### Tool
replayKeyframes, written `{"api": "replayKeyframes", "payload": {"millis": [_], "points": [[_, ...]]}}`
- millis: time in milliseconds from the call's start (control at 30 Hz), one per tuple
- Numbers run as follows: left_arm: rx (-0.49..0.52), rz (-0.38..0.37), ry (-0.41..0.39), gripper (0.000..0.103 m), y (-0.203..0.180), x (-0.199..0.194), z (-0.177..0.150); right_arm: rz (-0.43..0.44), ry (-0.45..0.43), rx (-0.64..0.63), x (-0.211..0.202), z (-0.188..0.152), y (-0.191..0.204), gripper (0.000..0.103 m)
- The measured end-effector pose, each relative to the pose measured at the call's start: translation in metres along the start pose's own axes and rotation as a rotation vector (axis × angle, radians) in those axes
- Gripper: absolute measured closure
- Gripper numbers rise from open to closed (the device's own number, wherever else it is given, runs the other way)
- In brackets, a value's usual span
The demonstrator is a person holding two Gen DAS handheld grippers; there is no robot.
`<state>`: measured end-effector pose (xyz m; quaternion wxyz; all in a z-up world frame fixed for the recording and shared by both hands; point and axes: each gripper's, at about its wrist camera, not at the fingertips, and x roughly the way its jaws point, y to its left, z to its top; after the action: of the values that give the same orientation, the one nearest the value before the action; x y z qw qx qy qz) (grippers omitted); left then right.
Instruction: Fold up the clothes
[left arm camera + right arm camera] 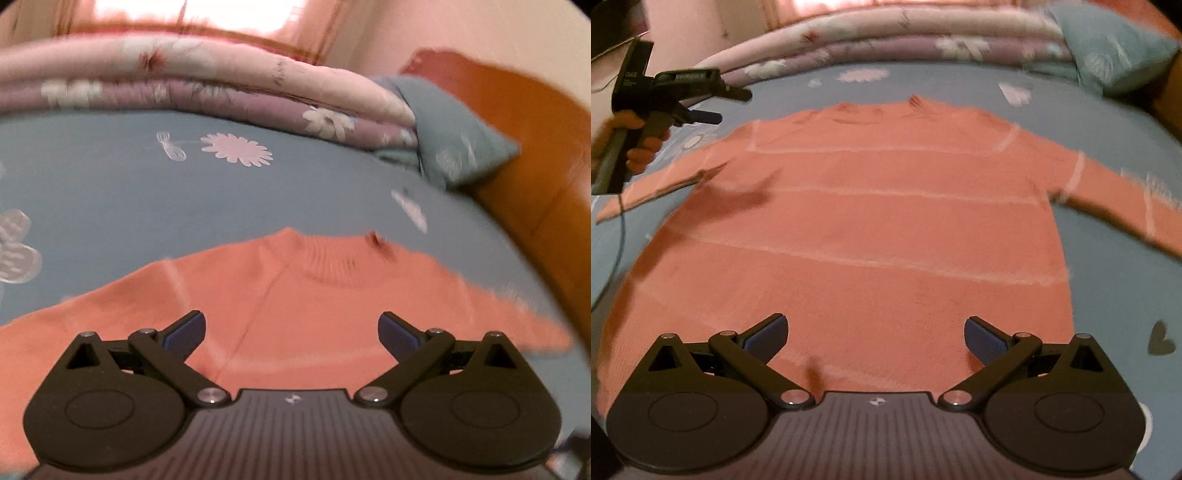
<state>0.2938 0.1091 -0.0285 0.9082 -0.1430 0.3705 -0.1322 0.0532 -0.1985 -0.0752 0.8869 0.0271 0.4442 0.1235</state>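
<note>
Pink sweater [857, 221] spread flat on bed [1108, 258], sleeves out. Left claw [291, 334], right claw [875, 338] agape, empty. Pinch sleeve cuff, probably single layer; fold straight across chest.

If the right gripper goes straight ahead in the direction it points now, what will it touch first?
Most likely the orange sweater. The right gripper is open and empty, aimed over the sweater's body lying flat on the blue bedsheet. Nothing else shows in between, though depth is unclear.
</note>
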Motion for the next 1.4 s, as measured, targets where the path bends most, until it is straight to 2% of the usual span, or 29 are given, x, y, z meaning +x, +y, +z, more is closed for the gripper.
{"api": "replayKeyframes", "payload": {"millis": [267, 400, 500, 1033, 1167, 1200, 1267, 1333, 1400], "points": [[-0.166, 0.045, 0.026, 0.004, 0.059, 0.059, 0.013, -0.07, 0.038, 0.09, 0.022, 0.009, -0.029, 0.0], [-0.189, 0.086, -0.026, 0.004, 0.081, 0.062, 0.009, -0.065, 0.03, 0.101, 0.025, 0.009, -0.032, 0.0], [-0.195, 0.104, -0.037, 0.004, 0.085, 0.063, 0.011, -0.063, 0.024, 0.099, 0.026, 0.01, -0.032, 0.0], [-0.219, 0.054, -0.029, 0.005, 0.072, 0.076, 0.013, -0.063, 0.003, 0.094, 0.031, 0.015, -0.03, 0.0], [-0.236, 0.124, -0.03, 0.006, 0.065, 0.075, 0.027, -0.061, 0.0, 0.095, 0.031, 0.016, -0.032, 0.0], [-0.244, 0.089, -0.034, 0.006, 0.062, 0.073, 0.029, -0.058, -0.002, 0.097, 0.031, 0.017, -0.032, 0.0], [-0.249, -0.029, -0.033, 0.005, 0.051, 0.07, 0.031, -0.055, -0.004, 0.097, 0.032, 0.017, -0.033, 0.0], [-0.224, -0.096, -0.008, 0.005, 0.038, 0.078, 0.031, -0.059, -0.005, 0.092, 0.033, 0.017, -0.032, 0.0], [-0.231, -0.129, 0.028, 0.005, 0.031, 0.094, 0.031, -0.063, -0.006, 0.082, 0.034, 0.018, -0.03, 0.0]]}}
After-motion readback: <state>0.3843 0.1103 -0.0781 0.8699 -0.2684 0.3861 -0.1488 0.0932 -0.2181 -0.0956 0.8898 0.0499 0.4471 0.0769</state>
